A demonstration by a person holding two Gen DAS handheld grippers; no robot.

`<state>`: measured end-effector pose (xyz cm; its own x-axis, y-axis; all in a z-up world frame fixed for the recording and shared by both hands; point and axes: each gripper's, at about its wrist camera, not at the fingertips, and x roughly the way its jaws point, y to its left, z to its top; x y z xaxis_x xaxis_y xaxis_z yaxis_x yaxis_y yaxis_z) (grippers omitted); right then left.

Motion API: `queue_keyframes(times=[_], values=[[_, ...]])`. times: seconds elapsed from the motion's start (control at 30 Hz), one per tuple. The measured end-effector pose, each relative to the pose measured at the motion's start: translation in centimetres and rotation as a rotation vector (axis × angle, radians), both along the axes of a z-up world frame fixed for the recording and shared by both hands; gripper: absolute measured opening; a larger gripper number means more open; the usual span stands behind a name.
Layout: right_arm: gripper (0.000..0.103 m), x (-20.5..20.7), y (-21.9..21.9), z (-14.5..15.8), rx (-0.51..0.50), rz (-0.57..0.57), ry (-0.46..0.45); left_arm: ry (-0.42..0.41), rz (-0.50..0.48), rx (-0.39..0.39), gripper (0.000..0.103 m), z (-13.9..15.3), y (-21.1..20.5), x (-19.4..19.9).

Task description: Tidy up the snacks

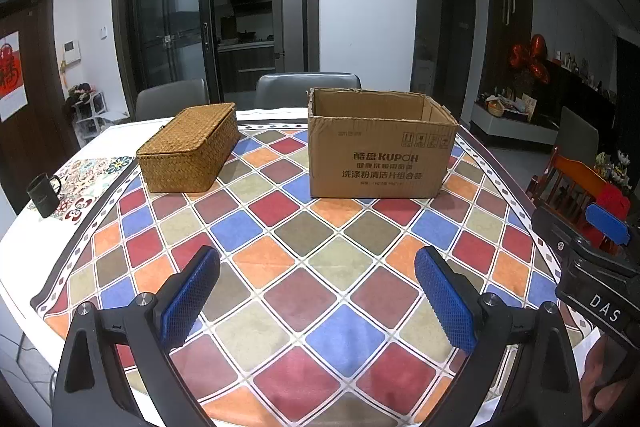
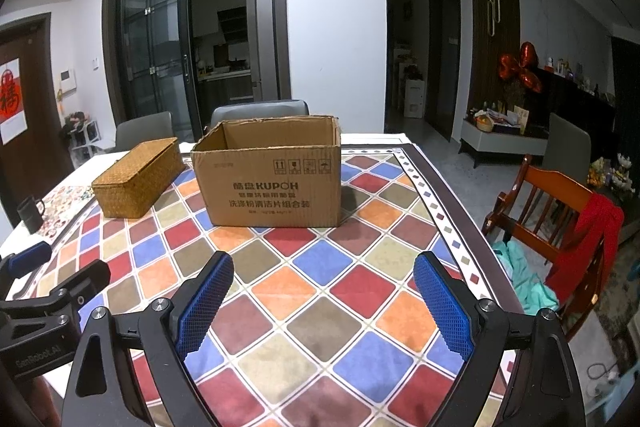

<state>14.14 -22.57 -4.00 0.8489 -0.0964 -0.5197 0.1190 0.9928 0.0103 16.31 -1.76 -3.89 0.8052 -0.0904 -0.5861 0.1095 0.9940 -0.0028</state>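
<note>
2 boxes: woven wicker box (image 1: 188, 147), corrugated cardboard box (image 1: 380, 147)

A: What's on the table (image 1: 280, 311)?
B: Checkered cloth (image 2: 320, 291) w/ red, blue, orange, tan squares. 3 things on it: woven basket (image 1: 188, 149), lid on, left; open cardboard box (image 1: 380, 151) beside it, apart; black mug (image 1: 43, 195) near left edge.

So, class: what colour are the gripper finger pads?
Blue, with a textured grid; the pads show best in the right wrist view.
</note>
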Motion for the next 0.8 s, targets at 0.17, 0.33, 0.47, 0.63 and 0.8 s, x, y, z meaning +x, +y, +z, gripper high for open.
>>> queue_keyframes(times=[0.17,0.33,0.47,0.63,0.8], values=[[0.092,-0.09,-0.01,-0.01,0.001,-0.001,0.0,0.0,0.001,0.004,0.099,-0.03,0.02,0.01],[0.092,-0.1,-0.01,-0.03,0.001,0.0,0.0,0.001,0.0,0.002,0.099,-0.04,-0.01,0.0],[0.092,-0.12,-0.03,-0.06,0.0,0.001,0.0,0.001,0.001,0.003,0.099,-0.03,-0.06,0.03],[0.092,-0.03,-0.02,-0.1,0.001,-0.001,-0.001,0.003,0.0,0.002,0.099,-0.09,-0.07,0.08],[0.092,-0.24,-0.02,-0.01,0.0,-0.006,-0.003,0.009,-0.004,0.0,0.1,-0.13,-0.14,0.42]])
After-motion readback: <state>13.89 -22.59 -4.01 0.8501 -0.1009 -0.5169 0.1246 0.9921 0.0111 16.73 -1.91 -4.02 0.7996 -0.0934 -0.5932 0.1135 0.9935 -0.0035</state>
